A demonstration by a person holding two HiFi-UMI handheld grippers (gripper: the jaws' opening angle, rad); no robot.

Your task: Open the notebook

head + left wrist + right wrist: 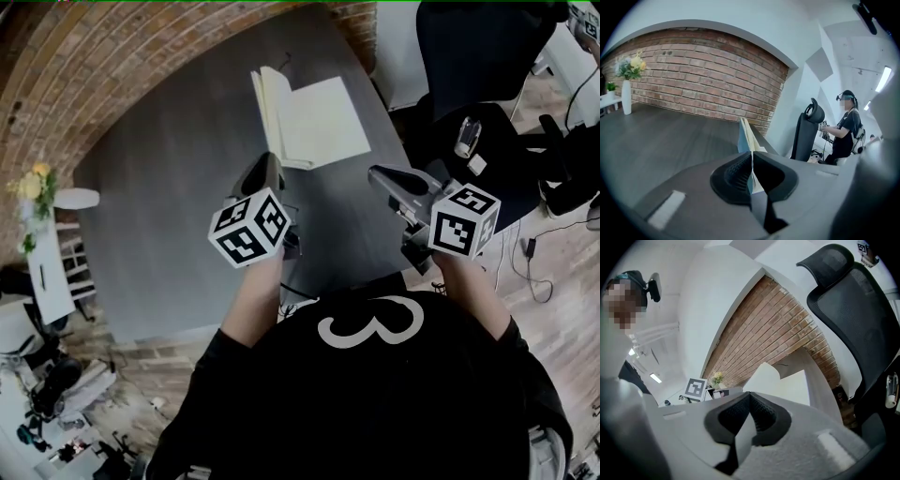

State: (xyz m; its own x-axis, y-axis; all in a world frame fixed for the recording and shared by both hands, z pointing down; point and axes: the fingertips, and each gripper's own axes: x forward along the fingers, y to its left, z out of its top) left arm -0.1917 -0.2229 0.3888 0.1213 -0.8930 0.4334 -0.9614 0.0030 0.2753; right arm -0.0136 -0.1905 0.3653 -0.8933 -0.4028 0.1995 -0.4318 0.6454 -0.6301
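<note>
Head view: one open notebook (314, 122), two grippers (265, 167) (377, 174).

notebook (746, 135) partly behind left tool (751, 158)

Matt grey table (178, 187), paper notebook (323, 122), rough brick wall (703, 70)

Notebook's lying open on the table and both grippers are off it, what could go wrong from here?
The left-hand pages of the notebook stand nearly upright, not flat; they might tip over and shut it. The left gripper and right gripper are shut and empty, so nothing holds those pages. The notebook lies near the table edge beside the chair; a nudge may slide it off.
</note>
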